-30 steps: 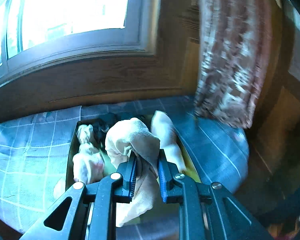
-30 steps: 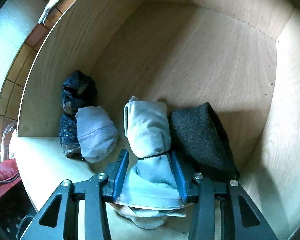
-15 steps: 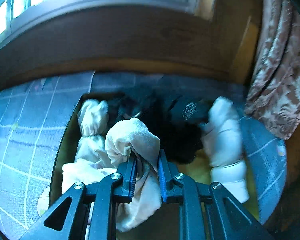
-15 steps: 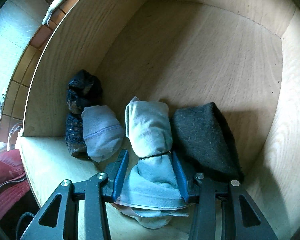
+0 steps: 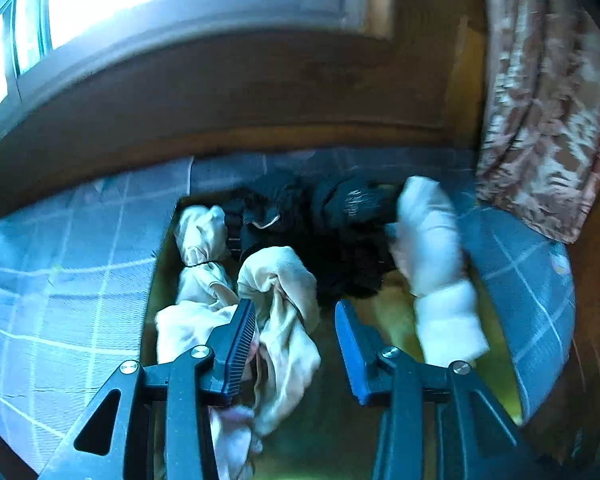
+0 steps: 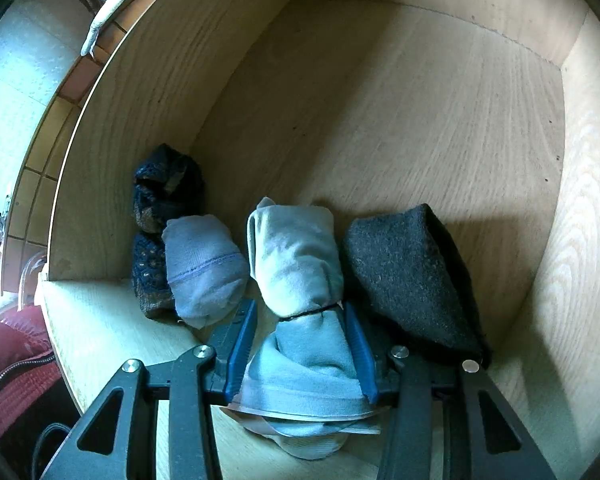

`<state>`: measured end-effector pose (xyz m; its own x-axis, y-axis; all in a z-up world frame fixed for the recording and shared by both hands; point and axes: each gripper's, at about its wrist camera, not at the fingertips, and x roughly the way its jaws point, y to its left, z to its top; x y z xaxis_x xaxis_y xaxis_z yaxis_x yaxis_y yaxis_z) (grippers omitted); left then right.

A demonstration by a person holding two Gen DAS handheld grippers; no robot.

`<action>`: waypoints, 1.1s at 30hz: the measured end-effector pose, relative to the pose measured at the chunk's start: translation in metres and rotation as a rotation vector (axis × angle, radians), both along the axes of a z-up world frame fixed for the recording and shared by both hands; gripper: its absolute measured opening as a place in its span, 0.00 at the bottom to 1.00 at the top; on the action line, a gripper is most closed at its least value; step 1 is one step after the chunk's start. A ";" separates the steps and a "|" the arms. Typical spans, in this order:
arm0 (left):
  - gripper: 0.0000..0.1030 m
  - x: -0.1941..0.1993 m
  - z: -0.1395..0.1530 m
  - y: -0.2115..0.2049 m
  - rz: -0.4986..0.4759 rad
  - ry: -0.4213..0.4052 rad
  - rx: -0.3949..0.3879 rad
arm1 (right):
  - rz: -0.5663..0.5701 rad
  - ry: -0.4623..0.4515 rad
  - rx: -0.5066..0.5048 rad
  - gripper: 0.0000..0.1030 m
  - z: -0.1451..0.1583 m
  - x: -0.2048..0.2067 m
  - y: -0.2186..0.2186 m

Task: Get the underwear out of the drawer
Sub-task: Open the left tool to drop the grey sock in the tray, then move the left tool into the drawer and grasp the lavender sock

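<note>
Meanwhile, left gripper (image 5: 296, 340) is opening, dropping the cream cloth bundle (image 5: 284, 300); right gripper (image 6: 300, 344) is clamping the pale-blue rolled underwear (image 6: 300, 280), needing lifting from the wooden drawer (image 6: 420, 120).

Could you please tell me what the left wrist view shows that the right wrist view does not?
Only the left wrist view shows a window, a curtain, a checked cover and a tray of cream and black bundles; the left gripper is opening, a cream garment hanging loose between its jaws. Only the right wrist view shows the wooden drawer, where the right gripper clamps a light blue bundle, a charcoal bundle beside it. Both show blue-padded fingers over rolled clothing.
</note>
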<state>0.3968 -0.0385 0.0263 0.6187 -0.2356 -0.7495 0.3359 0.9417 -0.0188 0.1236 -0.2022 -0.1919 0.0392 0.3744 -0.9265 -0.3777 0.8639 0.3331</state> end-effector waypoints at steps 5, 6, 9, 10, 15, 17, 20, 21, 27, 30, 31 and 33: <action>0.41 -0.051 0.003 0.005 -0.078 0.005 -0.010 | 0.001 0.000 -0.001 0.45 0.000 -0.001 0.001; 0.41 -0.065 -0.002 0.004 -0.103 0.018 0.001 | 0.001 0.000 -0.003 0.45 -0.001 -0.001 0.002; 0.41 -0.106 -0.028 -0.002 -0.165 0.061 0.087 | 0.001 0.000 -0.005 0.45 -0.001 -0.001 0.001; 0.43 -0.130 -0.030 -0.006 -0.175 -0.047 0.155 | 0.001 0.000 -0.005 0.45 -0.001 -0.001 0.001; 0.43 -0.184 -0.065 -0.020 -0.281 0.033 0.298 | 0.001 0.000 -0.007 0.45 -0.001 -0.001 0.002; 0.43 -0.200 -0.074 -0.020 -0.298 0.061 0.282 | 0.001 0.000 -0.008 0.45 -0.002 -0.001 0.003; 0.43 -0.212 -0.092 -0.015 -0.310 0.145 0.210 | 0.001 0.001 -0.010 0.45 -0.003 -0.001 0.003; 0.43 -0.215 -0.102 -0.014 -0.305 0.190 0.200 | 0.001 0.001 -0.012 0.45 -0.003 -0.001 0.003; 0.43 -0.236 -0.166 -0.019 -0.307 0.363 0.284 | -0.005 0.004 -0.019 0.45 -0.007 -0.001 0.004; 0.43 -0.248 -0.191 -0.028 -0.344 0.428 0.330 | -0.010 0.006 -0.021 0.45 -0.009 -0.002 0.004; 0.44 -0.251 -0.198 -0.031 -0.354 0.446 0.340 | -0.010 0.006 -0.022 0.45 -0.009 -0.002 0.004; 0.44 -0.258 -0.210 -0.026 -0.354 0.472 0.352 | -0.010 0.007 -0.024 0.45 -0.010 -0.002 0.005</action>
<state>0.1386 -0.0645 -0.1832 0.1379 -0.0569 -0.9888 0.6555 0.7537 0.0481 0.1212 -0.1973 -0.2022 0.0367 0.3519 -0.9353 -0.3667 0.8754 0.3150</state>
